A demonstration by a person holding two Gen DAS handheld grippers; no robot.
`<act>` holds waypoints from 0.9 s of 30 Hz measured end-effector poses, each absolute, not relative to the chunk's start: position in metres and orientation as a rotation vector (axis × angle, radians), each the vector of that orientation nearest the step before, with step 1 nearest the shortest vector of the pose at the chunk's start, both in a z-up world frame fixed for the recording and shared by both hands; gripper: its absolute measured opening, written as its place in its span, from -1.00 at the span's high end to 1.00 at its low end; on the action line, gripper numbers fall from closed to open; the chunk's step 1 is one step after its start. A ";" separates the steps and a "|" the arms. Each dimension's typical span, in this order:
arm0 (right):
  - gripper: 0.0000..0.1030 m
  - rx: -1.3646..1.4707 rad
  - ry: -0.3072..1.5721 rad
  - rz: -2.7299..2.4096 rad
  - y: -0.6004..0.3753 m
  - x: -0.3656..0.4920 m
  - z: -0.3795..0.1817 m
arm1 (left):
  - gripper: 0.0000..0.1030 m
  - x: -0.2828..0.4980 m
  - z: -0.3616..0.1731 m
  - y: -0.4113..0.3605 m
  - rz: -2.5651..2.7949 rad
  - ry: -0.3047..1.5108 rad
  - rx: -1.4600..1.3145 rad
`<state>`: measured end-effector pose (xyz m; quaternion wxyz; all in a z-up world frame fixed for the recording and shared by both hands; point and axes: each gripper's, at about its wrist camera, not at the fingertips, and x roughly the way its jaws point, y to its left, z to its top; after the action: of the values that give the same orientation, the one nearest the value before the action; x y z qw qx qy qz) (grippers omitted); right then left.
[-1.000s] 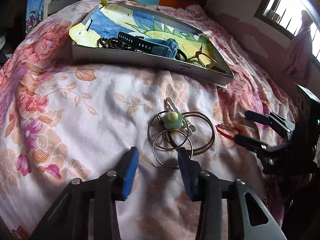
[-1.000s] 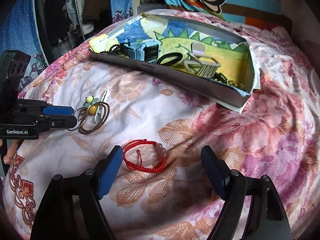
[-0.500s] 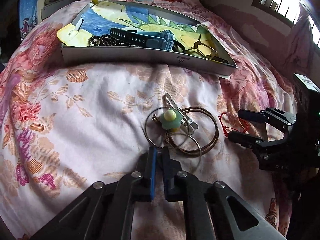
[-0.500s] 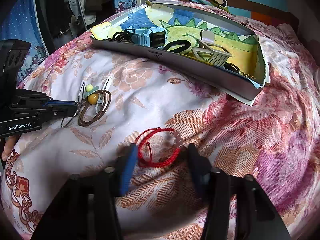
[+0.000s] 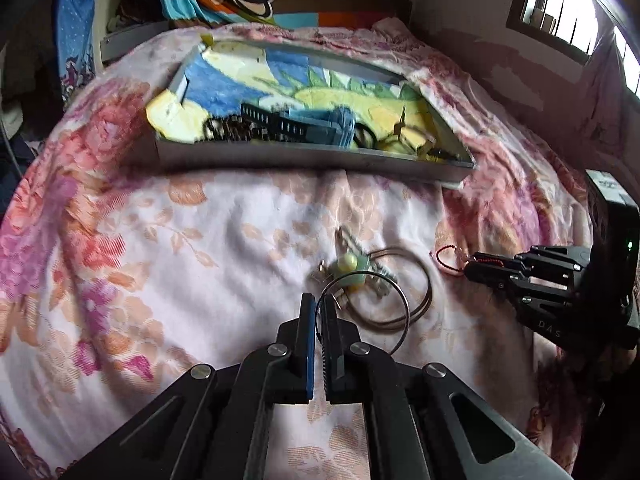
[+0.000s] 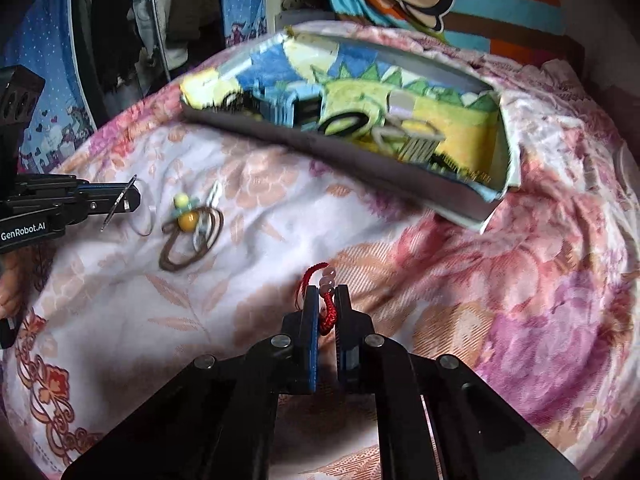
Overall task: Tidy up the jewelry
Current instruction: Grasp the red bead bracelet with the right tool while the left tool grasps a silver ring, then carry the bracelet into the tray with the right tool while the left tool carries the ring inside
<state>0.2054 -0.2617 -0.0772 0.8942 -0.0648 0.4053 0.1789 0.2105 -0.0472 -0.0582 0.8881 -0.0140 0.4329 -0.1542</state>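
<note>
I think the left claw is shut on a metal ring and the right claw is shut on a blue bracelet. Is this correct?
Not quite. The bracelet in the right claw is red cord with pale beads, as the right wrist view shows. The left claw is indeed shut on a metal ring.

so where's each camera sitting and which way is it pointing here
Left wrist: on the left gripper, angled down across the bed at the tray; its jaws are shut on a metal ring, with the right gripper at right.
Right wrist: on the right gripper, facing the tray; jaws shut on the red bracelet, left gripper and fingers at left.
Shared: tray, floral bedspread, both grippers.
</note>
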 end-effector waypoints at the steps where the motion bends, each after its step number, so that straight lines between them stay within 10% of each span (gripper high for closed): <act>1: 0.87 -0.129 0.825 0.369 -0.263 0.205 -0.074 | 0.94 0.210 -0.055 -0.047 -0.320 0.892 -0.033; 27: 0.87 0.084 0.602 0.200 -0.306 0.281 -0.040 | 0.94 0.310 0.002 -0.036 -0.176 0.699 -0.134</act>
<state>0.2808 -0.3065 -0.0396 0.9492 0.0413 0.2959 0.0985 0.3097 -0.0362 0.0017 0.9336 -0.0654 0.3418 -0.0861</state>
